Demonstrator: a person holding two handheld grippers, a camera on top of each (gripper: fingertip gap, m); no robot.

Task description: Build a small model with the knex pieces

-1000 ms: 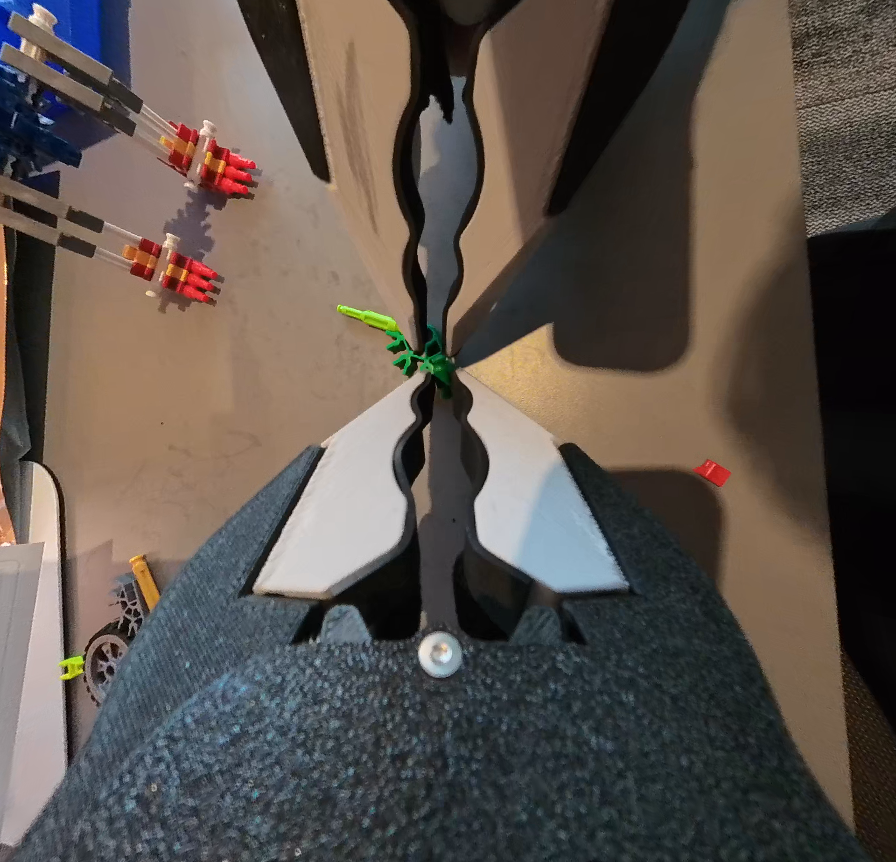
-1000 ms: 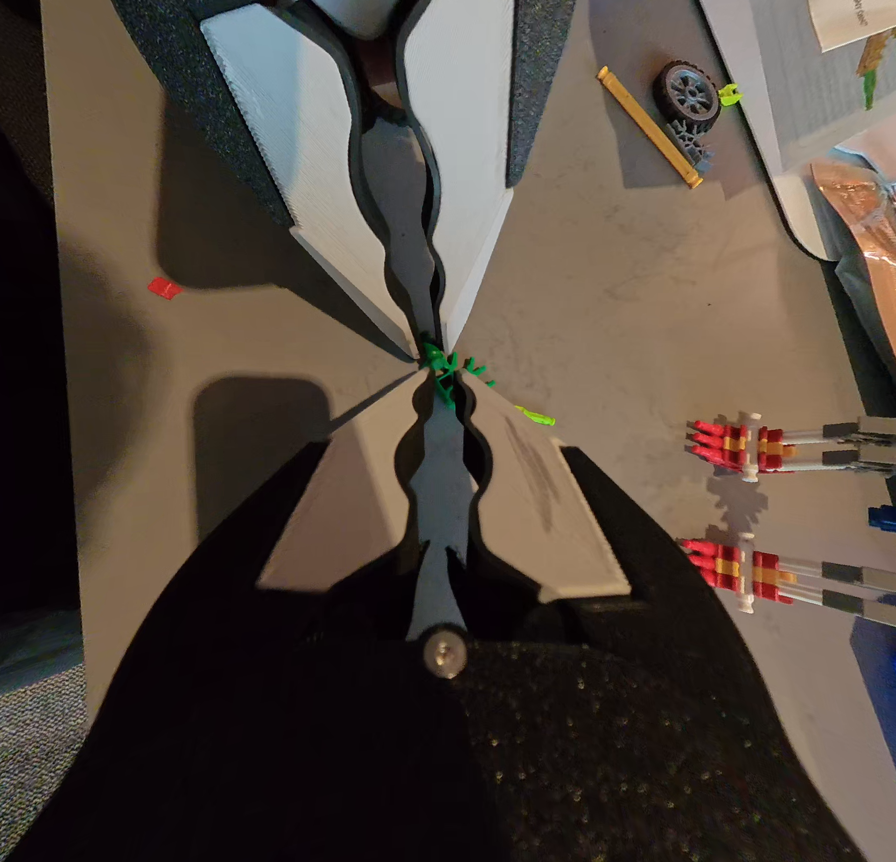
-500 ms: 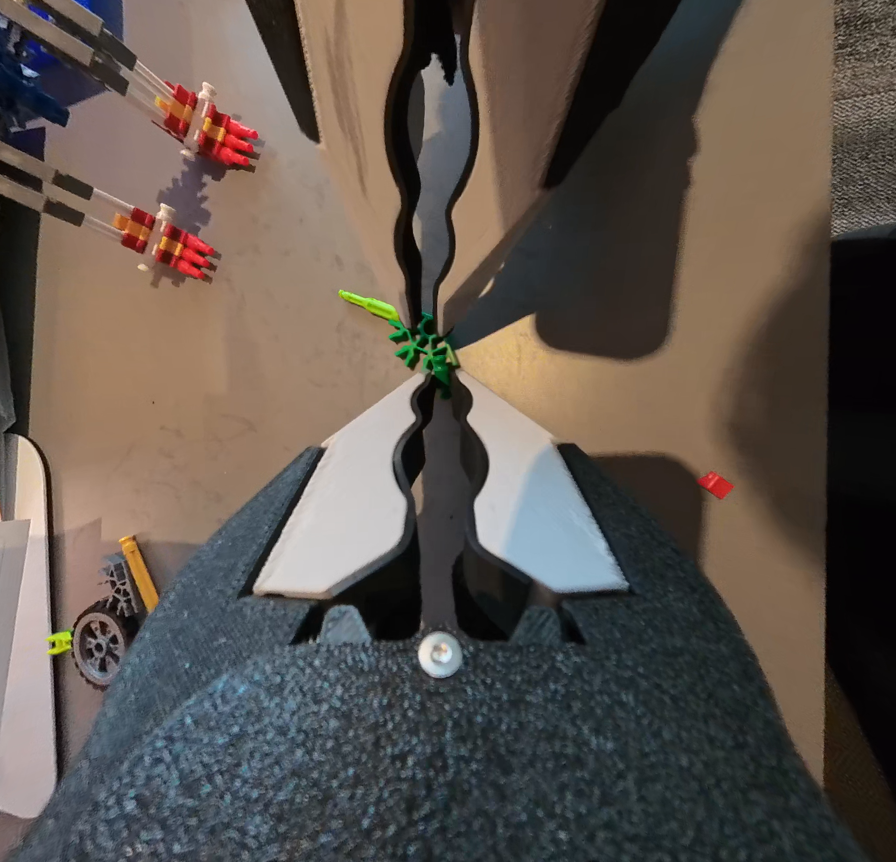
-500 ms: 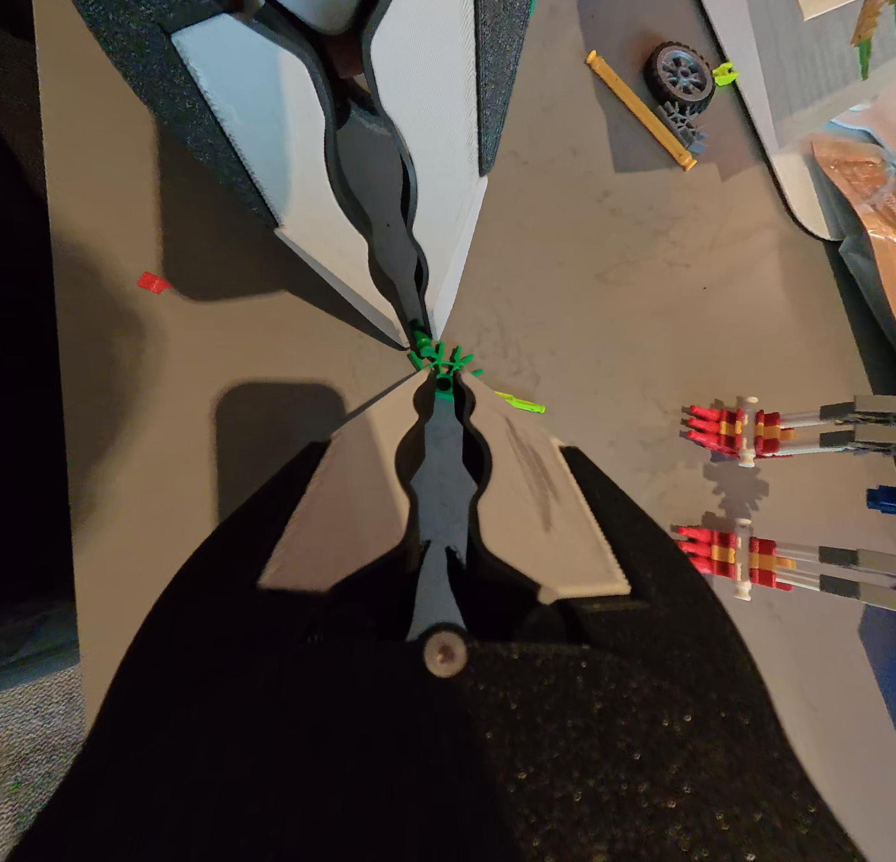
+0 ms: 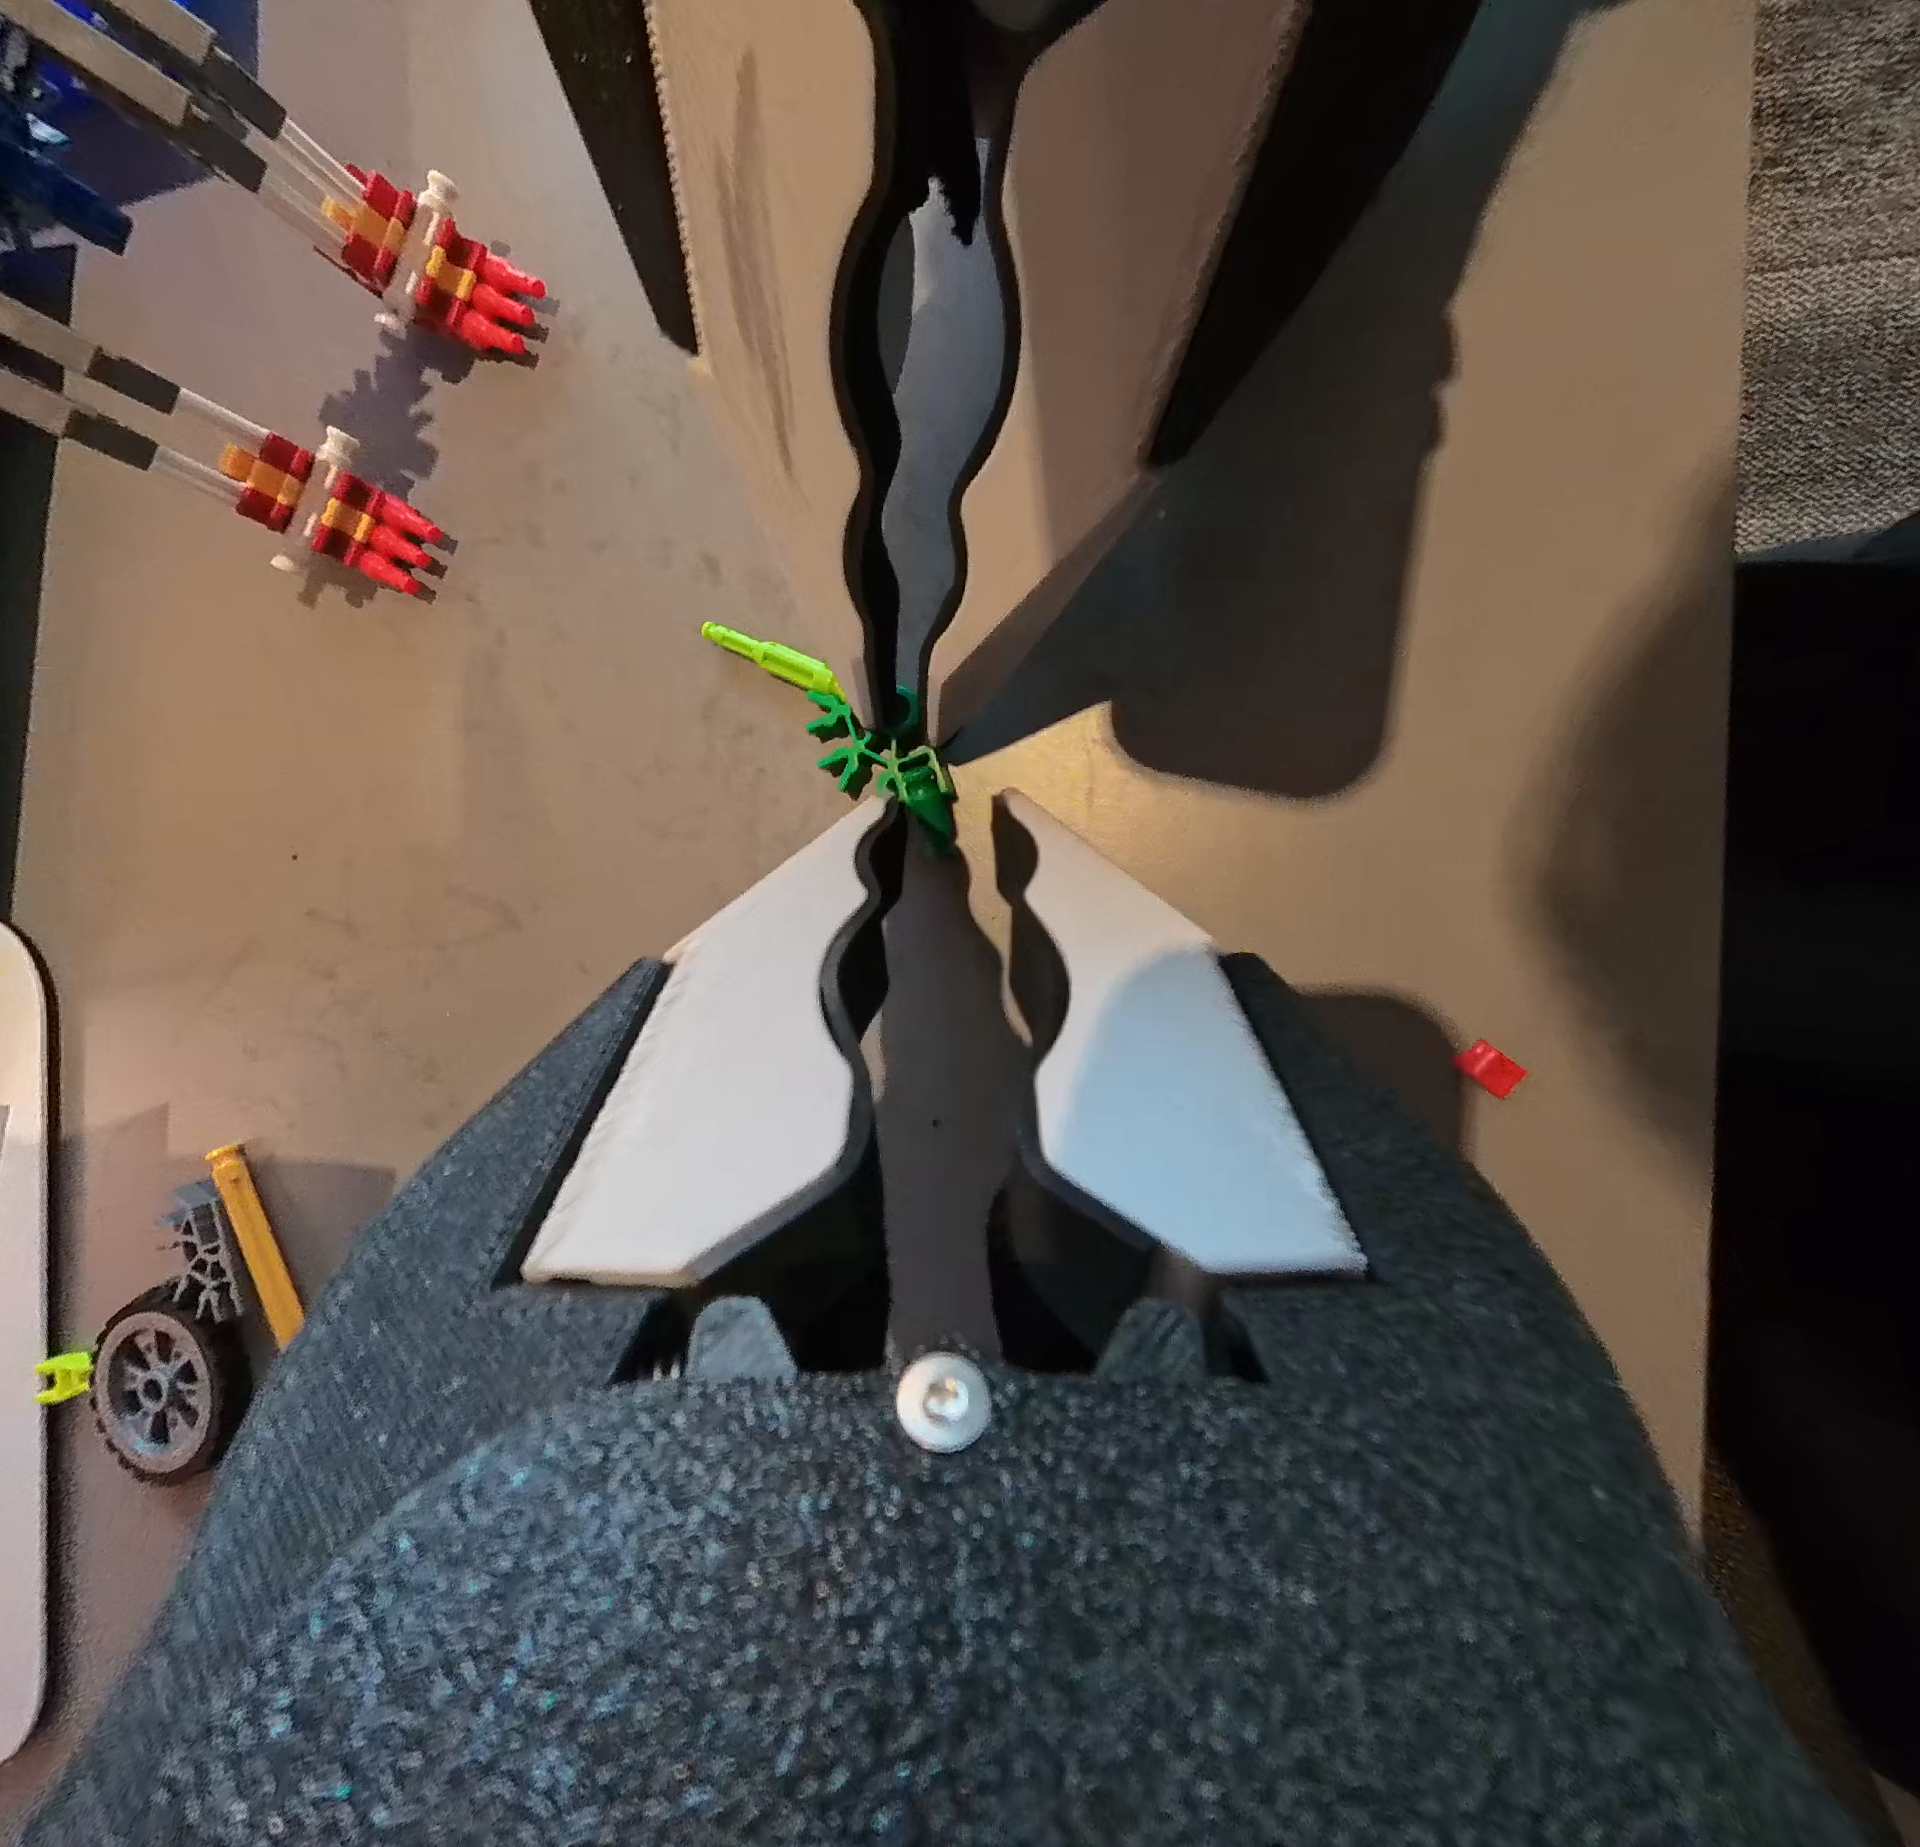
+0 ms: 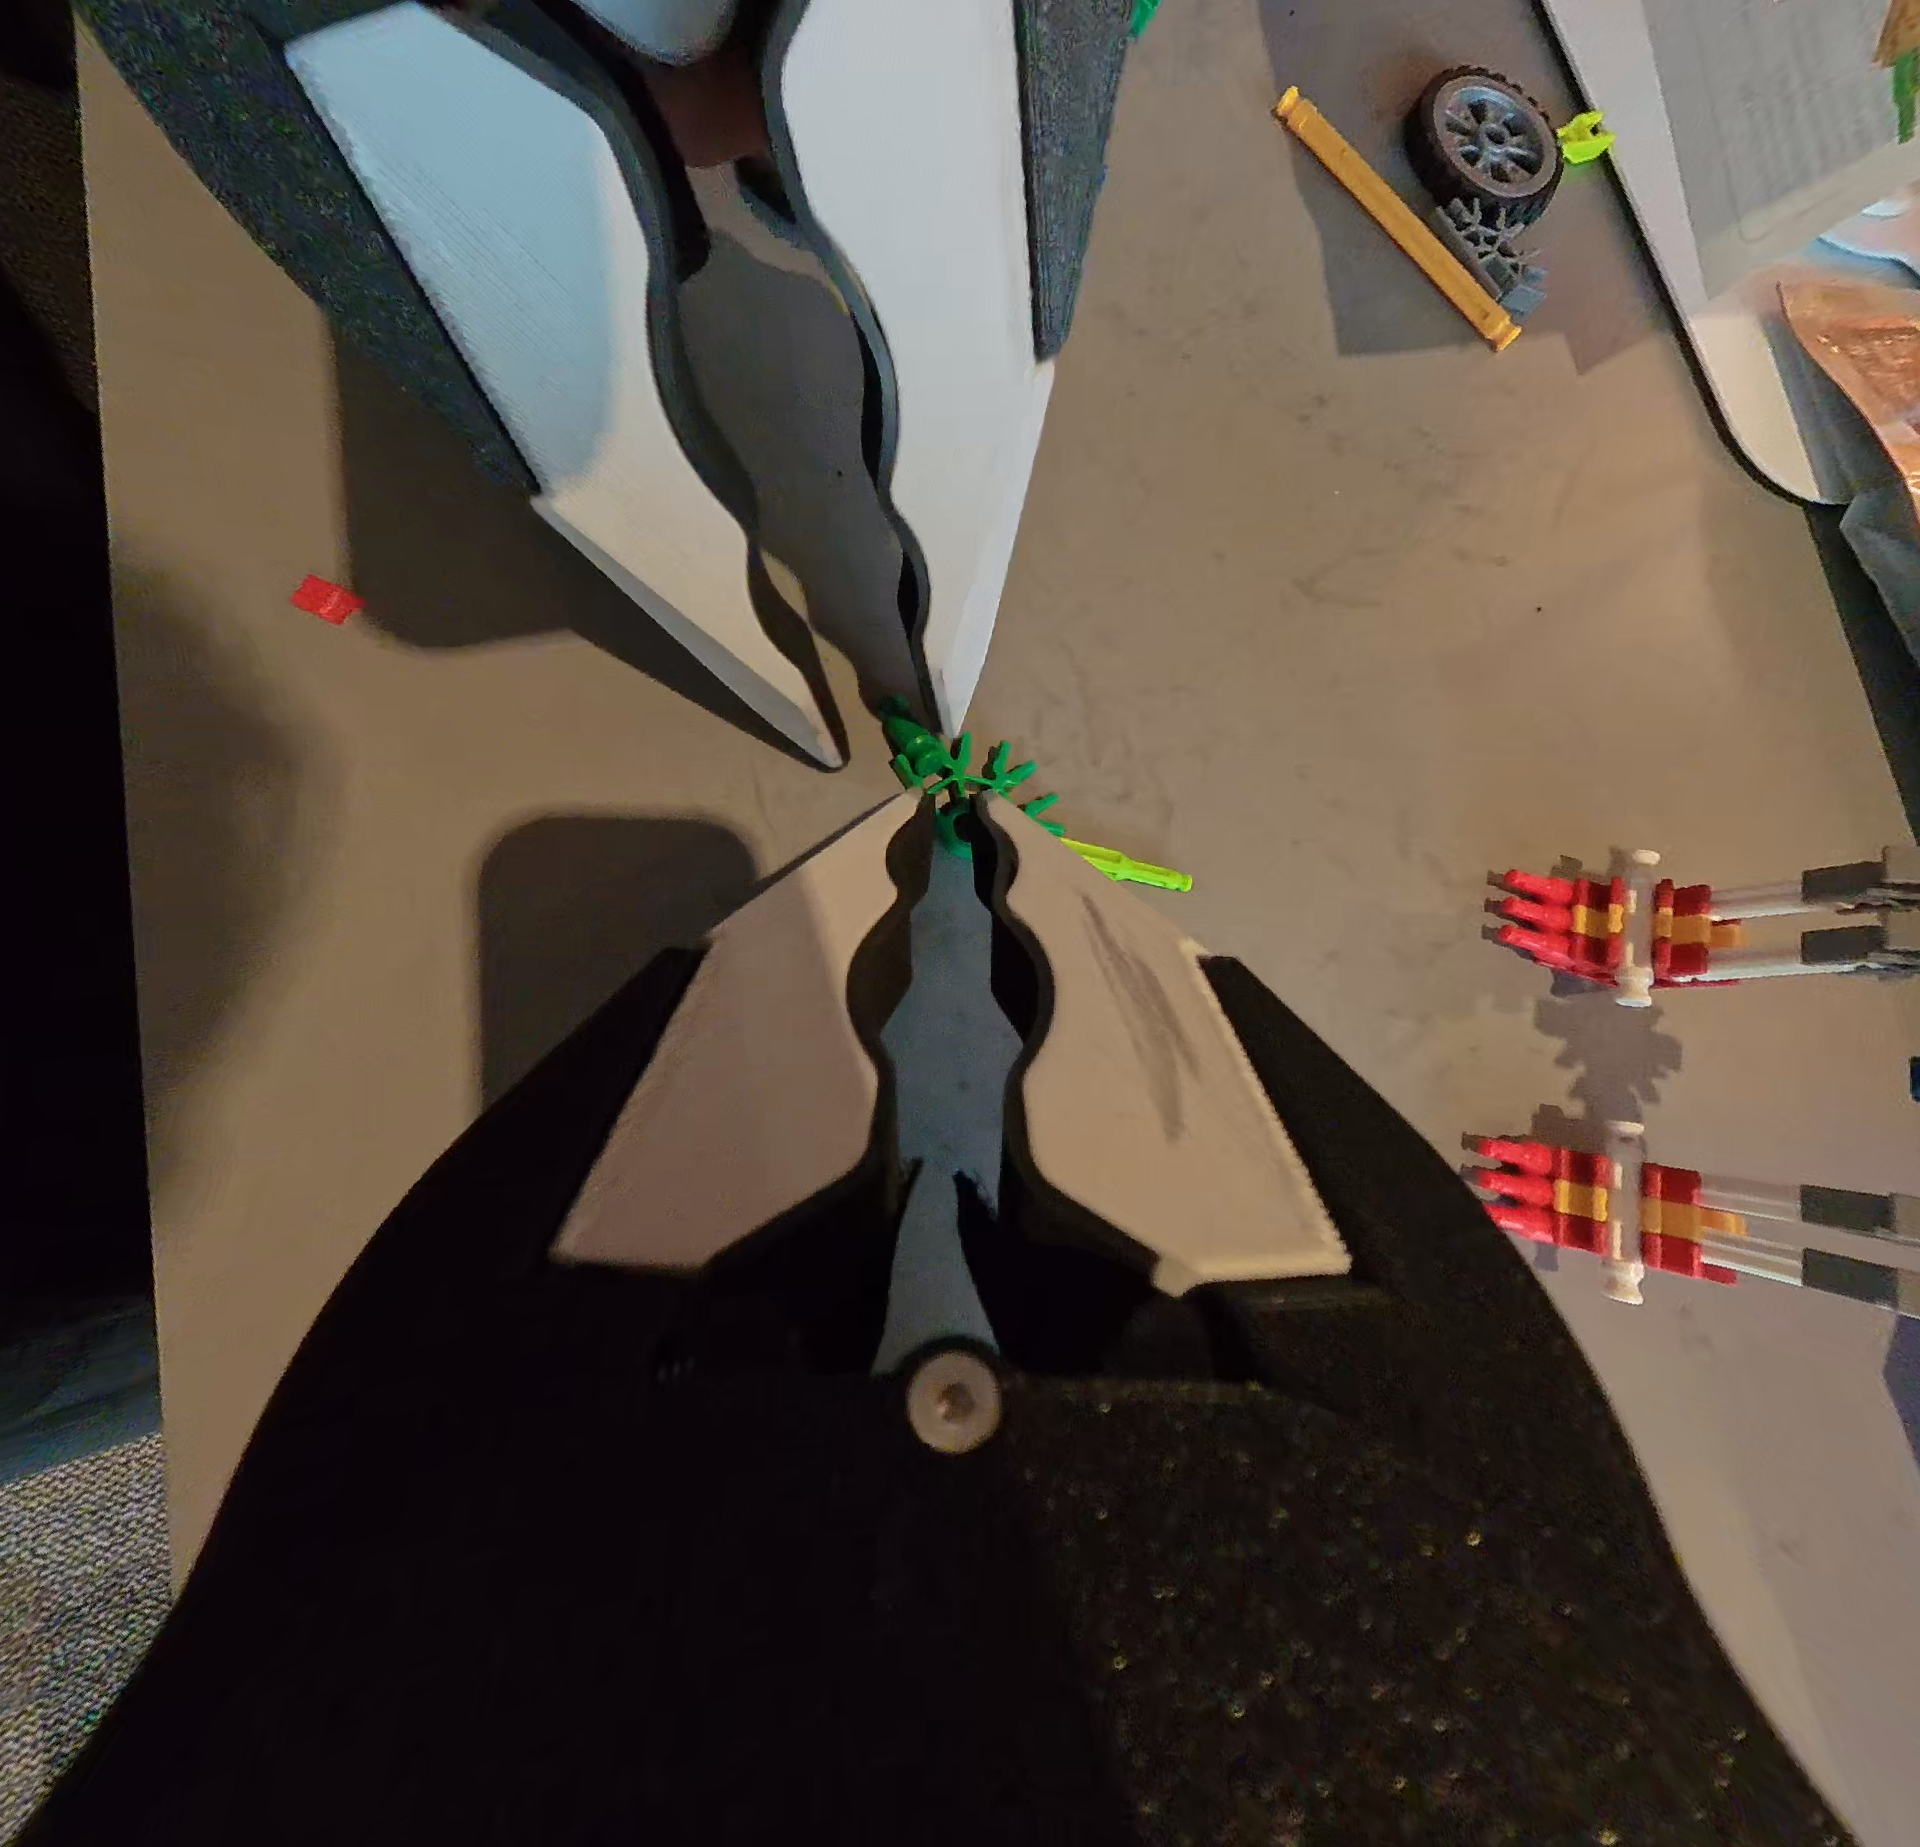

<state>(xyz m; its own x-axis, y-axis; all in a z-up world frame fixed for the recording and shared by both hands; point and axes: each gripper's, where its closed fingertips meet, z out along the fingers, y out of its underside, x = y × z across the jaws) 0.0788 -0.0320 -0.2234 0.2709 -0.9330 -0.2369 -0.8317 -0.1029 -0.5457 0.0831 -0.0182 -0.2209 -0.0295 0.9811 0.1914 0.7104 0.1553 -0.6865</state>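
The left gripper (image 5: 943, 808) has its jaws slightly apart, a narrow gap showing between the tips, with the lower end of a small green toy piece (image 5: 902, 764) sitting in that gap. Whether the tips touch it cannot be told. Opposite, tip to tip, the right gripper (image 6: 951, 815) has its jaws together, clamped on the other end of the same green toy piece (image 6: 951, 774), which hangs between the two tools just above the desk (image 5: 416, 810). A lime green pin (image 5: 769, 656) sticks out of the piece to the left of the left jaws (right of the right jaws). Farther left of the left jaws lie two red and orange brick clusters (image 5: 416, 270) on clear rods. A toy wheel (image 5: 156, 1392) and a yellow rod (image 5: 255, 1247) lie low on that side. A small red chip (image 5: 1488, 1068) lies right.
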